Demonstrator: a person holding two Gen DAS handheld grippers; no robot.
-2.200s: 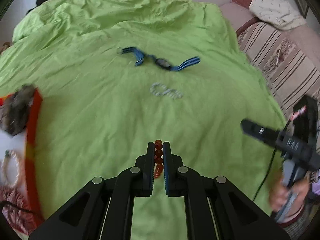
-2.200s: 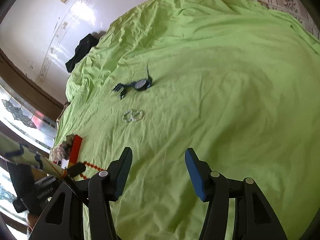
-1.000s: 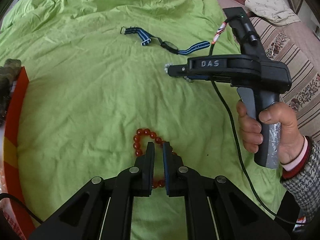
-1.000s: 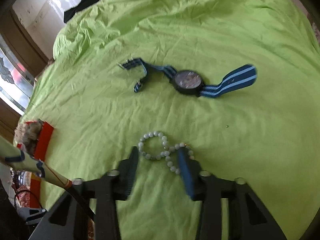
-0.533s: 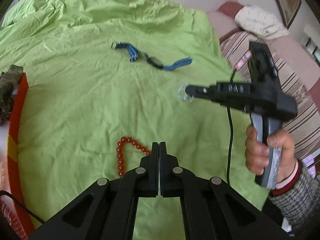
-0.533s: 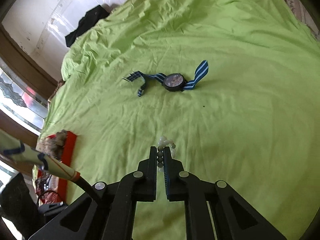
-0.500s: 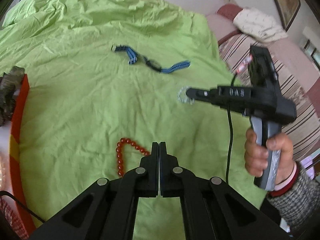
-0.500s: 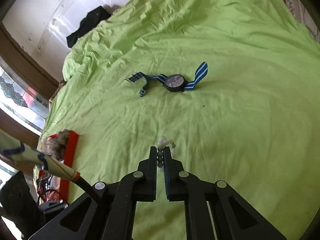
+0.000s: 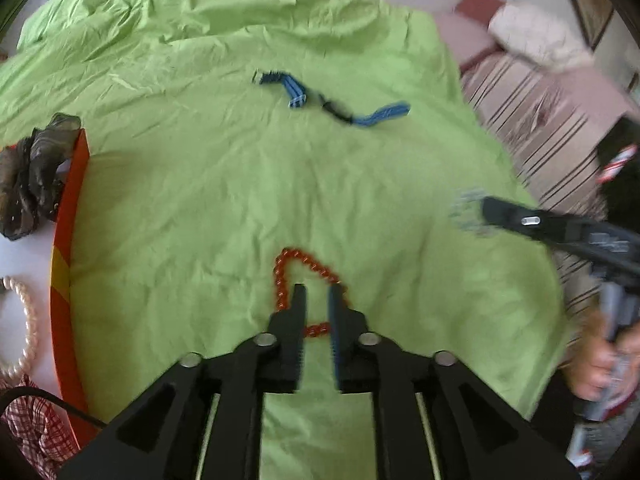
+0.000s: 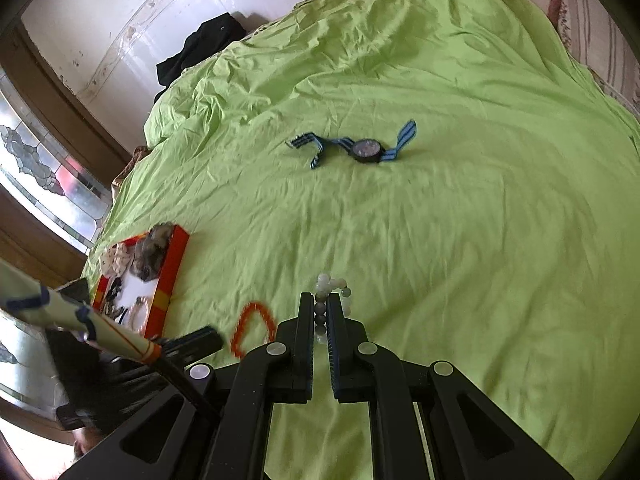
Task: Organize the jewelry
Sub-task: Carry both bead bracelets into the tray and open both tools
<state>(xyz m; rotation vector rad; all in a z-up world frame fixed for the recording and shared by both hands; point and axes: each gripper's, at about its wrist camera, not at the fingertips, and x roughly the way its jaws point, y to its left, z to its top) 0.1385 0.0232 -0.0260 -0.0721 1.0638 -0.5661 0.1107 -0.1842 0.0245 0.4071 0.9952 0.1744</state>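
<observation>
Lifted right tool (image 10: 320, 312) pinches pale beads (image 10: 330, 286), seemingly clear of sheet (image 10: 460, 240).

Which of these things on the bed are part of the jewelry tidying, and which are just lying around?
Part of the job: red bead bracelet, pale bead bracelet clamped in the right gripper, blue-strapped watch, red-edged tray, left gripper, its jaws opening.

Just lying about: green bedsheet, black garment, striped cushions.

Bright daylight, motion blur, fisheye warping
</observation>
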